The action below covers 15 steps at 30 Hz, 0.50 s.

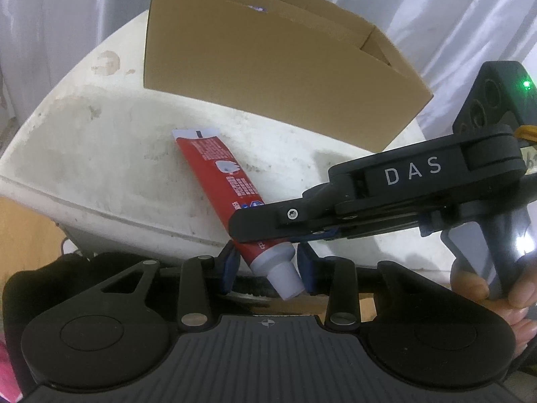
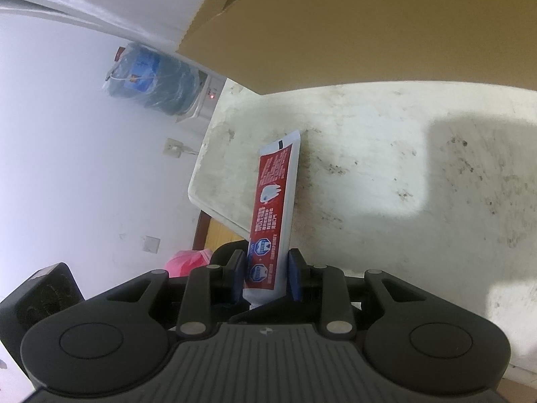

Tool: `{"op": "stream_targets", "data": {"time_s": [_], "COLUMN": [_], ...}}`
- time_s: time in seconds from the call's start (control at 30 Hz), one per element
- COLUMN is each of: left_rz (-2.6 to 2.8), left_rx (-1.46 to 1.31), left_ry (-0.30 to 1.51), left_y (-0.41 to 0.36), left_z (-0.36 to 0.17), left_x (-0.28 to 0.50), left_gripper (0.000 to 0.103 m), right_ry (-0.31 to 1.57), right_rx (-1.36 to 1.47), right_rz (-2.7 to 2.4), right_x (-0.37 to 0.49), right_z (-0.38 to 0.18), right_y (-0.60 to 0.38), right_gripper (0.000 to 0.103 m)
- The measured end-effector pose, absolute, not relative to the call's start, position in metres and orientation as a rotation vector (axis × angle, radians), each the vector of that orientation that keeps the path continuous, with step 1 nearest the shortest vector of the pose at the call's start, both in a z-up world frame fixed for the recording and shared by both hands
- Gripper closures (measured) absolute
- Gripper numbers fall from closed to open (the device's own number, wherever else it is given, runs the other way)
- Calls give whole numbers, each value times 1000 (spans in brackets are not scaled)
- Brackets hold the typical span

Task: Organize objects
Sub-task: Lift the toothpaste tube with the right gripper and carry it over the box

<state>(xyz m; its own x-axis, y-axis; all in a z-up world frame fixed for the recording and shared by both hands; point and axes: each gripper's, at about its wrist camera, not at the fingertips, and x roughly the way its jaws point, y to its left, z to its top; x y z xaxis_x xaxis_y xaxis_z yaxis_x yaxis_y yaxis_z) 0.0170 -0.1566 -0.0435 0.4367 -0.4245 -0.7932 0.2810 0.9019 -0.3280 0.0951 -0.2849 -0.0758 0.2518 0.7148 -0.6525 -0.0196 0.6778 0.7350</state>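
Observation:
A red toothpaste tube (image 1: 221, 181) with a white cap lies slanted over the front edge of the white table (image 1: 84, 141); it also shows in the right wrist view (image 2: 273, 201). My right gripper (image 2: 265, 277) is shut on the tube near its cap end; it reaches in from the right in the left wrist view (image 1: 255, 231). My left gripper (image 1: 268, 270) straddles the cap end with its blue pads (image 1: 231, 268) a little apart from the tube. An open cardboard box (image 1: 268, 67) stands behind the tube.
The box fills the back of the table (image 2: 402, 168) and rises close above the tube (image 2: 369, 27). A wrapped water dispenser (image 2: 161, 80) stands by the wall left of the table. A pink bag (image 2: 188, 262) lies on the floor.

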Motion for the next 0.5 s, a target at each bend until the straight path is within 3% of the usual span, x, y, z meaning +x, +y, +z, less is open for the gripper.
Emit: {"op": "stream_targets", "data": {"time_s": [0.5], "left_rz": [-435], "left_rx": [-116], "left_ry": [944], "left_y": [-158], "left_z": [-22], "left_x": [15], "left_gripper": [66], "right_ry": [1147], "right_rx": [627], "right_rz": [578], "right_x": [93], "right_z": [-46], "right_y": [-281], "right_gripper": [73]}}
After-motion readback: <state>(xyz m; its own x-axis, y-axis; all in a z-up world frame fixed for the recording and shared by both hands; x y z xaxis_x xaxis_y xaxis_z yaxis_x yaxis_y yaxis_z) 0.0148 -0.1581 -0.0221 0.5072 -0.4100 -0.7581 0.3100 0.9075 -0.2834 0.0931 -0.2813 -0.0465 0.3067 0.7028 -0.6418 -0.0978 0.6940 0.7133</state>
